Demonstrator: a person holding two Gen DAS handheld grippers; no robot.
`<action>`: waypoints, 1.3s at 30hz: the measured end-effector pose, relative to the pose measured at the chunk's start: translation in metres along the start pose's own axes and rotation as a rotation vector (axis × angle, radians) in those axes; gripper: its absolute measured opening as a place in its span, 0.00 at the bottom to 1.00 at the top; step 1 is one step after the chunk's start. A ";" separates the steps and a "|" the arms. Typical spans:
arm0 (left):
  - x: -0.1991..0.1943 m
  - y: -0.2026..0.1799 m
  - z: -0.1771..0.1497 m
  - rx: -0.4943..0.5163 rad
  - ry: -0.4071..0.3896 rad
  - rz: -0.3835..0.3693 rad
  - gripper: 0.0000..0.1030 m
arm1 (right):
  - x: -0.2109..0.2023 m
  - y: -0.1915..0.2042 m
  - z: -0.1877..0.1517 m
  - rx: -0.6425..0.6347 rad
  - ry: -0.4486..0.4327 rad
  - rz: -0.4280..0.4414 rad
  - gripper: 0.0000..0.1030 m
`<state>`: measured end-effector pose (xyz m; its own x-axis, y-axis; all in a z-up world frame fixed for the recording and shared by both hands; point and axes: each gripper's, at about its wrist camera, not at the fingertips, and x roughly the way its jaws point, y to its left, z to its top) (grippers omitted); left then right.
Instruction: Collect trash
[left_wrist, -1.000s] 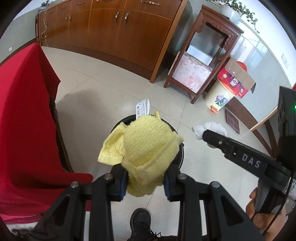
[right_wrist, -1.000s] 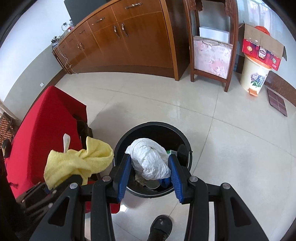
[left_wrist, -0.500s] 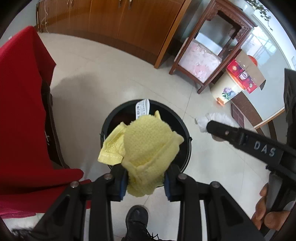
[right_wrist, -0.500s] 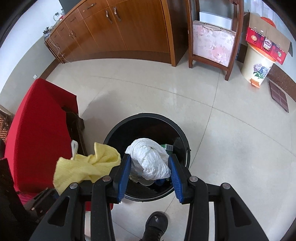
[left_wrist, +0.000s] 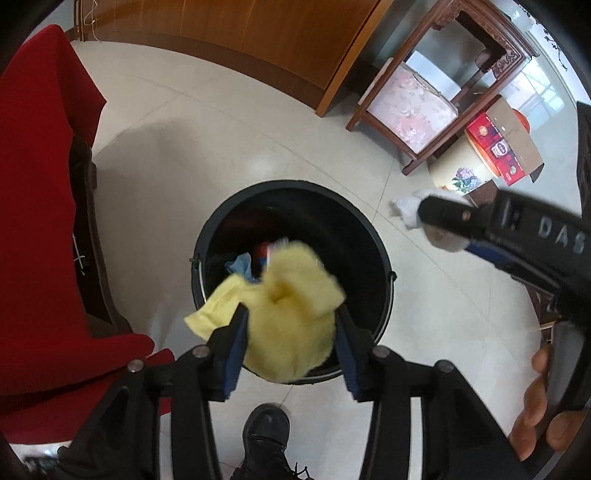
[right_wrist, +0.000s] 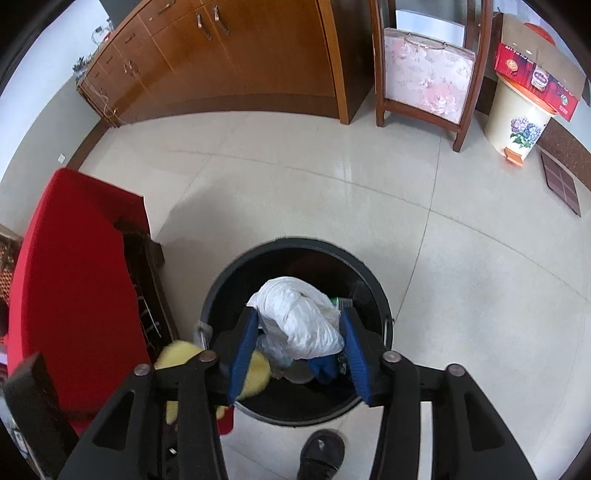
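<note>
We see the left gripper (left_wrist: 291, 328) spread around the yellow cloth (left_wrist: 288, 314), above the black bin (left_wrist: 369, 236). The right gripper (right_wrist: 301, 332) pinches the white wad (right_wrist: 299, 317) over the same bin.

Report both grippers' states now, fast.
Left gripper: open, fuzzy yellow cloth blurred between its jaws.
Right gripper: shut on crumpled white plastic bag.
</note>
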<state>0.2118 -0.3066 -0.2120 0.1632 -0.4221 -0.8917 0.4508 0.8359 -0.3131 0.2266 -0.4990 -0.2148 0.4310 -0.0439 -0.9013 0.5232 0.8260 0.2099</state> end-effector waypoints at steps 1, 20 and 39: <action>-0.002 0.000 0.000 0.007 -0.010 0.005 0.46 | -0.001 0.000 0.002 0.005 -0.010 0.002 0.52; -0.093 0.019 -0.011 0.043 -0.239 0.087 0.52 | -0.030 0.009 0.002 0.005 -0.113 0.035 0.52; -0.278 0.065 -0.109 -0.088 -0.539 0.288 0.73 | -0.125 0.136 -0.129 -0.305 -0.056 0.295 0.67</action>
<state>0.1002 -0.0971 -0.0198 0.6987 -0.2738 -0.6609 0.2525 0.9588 -0.1303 0.1492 -0.3082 -0.1229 0.5735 0.1957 -0.7955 0.1332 0.9358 0.3263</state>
